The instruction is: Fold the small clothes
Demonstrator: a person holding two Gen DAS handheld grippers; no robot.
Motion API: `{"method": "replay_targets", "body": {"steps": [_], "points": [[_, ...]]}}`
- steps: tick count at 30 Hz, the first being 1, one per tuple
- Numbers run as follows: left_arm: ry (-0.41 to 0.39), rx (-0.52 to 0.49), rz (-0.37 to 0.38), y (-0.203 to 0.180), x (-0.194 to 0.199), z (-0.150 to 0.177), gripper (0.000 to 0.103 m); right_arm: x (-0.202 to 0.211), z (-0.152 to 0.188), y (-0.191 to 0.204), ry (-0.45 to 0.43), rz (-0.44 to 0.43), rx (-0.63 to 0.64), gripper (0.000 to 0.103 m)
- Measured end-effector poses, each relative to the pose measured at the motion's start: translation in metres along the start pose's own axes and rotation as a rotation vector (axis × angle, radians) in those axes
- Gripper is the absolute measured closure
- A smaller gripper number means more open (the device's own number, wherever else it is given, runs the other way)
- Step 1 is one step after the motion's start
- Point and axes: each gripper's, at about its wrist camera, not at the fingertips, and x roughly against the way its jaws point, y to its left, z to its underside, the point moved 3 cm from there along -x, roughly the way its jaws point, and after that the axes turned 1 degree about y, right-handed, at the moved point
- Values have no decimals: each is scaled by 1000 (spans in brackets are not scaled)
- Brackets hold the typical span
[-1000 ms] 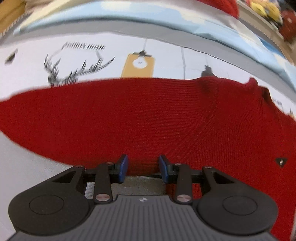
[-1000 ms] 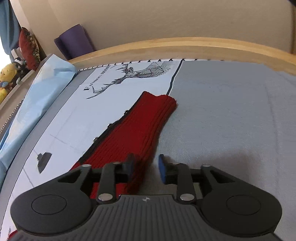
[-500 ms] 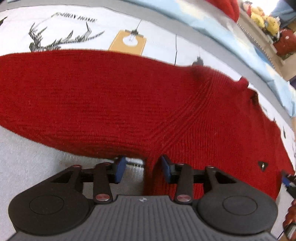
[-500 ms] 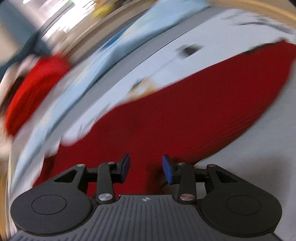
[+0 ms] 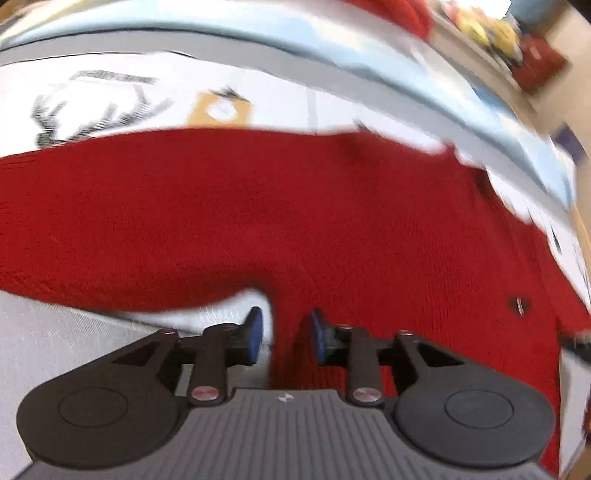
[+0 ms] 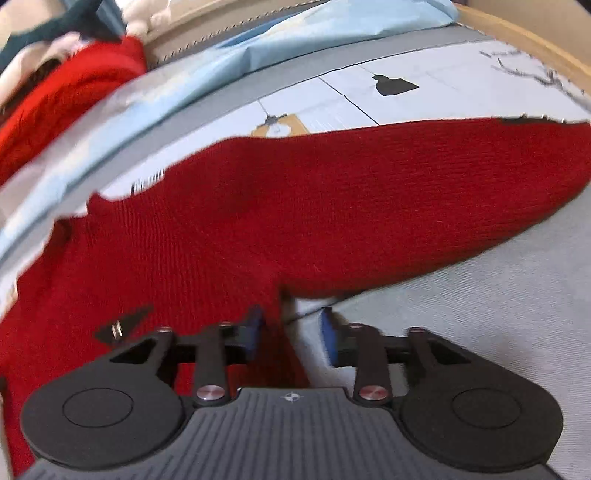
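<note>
My left gripper (image 5: 282,334) had its jaws apart, with a red strip of the sweater (image 5: 295,221) running between the blue pads (image 5: 254,332) at the armpit, where sleeve met body; the pads stood clear of the knit on both sides. My right gripper (image 6: 291,334) also held its jaws wide, the left pad against the sweater's (image 6: 295,206) edge and the right one over bare grey bed cover (image 6: 498,295). The garment lay flat on the bed, one sleeve stretching left in my left view and right in my right view, a small dark label (image 6: 118,326) on its body close to my right gripper. Past the sweater the printed sheet (image 6: 369,99) showed an orange tag motif (image 5: 221,109) and antler drawing (image 5: 92,114). Farther off lay a pale blue cloth (image 6: 295,40), then another red garment (image 6: 62,92) and blurred yellow toys (image 5: 484,27).
</note>
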Motion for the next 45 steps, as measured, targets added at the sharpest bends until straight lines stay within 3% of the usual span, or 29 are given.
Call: {"method": "replay_targets", "body": {"steps": [2, 4, 8, 15, 18, 21, 24, 25, 26, 28, 31, 32, 33, 34, 36, 39, 42, 45], "points": [[95, -110, -21, -5, -4, 16, 66, 7, 7, -1, 29, -18, 30, 59], [101, -222, -50, -10, -1, 31, 65, 9, 21, -4, 113, 8, 80, 59], [159, -241, -65, -8, 11, 44, 65, 29, 48, -6, 171, 57, 187, 58], [193, -459, -73, -30, 32, 74, 65, 68, 108, -9, 319, 60, 348, 59], [132, -449, -101, -36, 56, 72, 65, 85, 123, -22, 368, 68, 332, 63], [60, -390, -22, -46, 100, 63, 64, 99, 136, -32, 394, 82, 324, 67], [-45, -390, -51, -61, 147, 62, 58, 113, 141, -36, 397, 71, 304, 69], [-77, -397, -50, -68, 162, 68, 51, 118, 143, -35, 386, 57, 304, 69], [-99, -403, -32, -75, 173, 74, 45, 122, 142, -34, 373, 34, 301, 69], [-129, -384, 23, -87, 187, 91, 42, 128, 145, -33, 367, -7, 291, 69], [-127, -343, 80, -99, 172, 116, 43, 123, 159, -34, 389, 32, 327, 70], [-108, -338, 78, -99, 165, 125, 44, 121, 162, -35, 395, 56, 352, 79], [-56, -336, 44, -100, 148, 132, 47, 122, 163, -37, 387, 55, 361, 88], [-7, -343, -18, -104, 135, 140, 56, 125, 161, -39, 374, 49, 339, 90], [-21, -430, -66, -118, 125, 149, 57, 132, 152, -47, 332, 48, 275, 92], [-15, -501, -50, -132, 113, 150, 56, 139, 154, -47, 304, 4, 293, 93], [78, -493, -41, -132, 88, 154, 56, 142, 157, -43, 297, -42, 316, 87], [147, -496, -37, -120, 63, 167, 55, 131, 167, -45, 355, 21, 368, 86]]}}
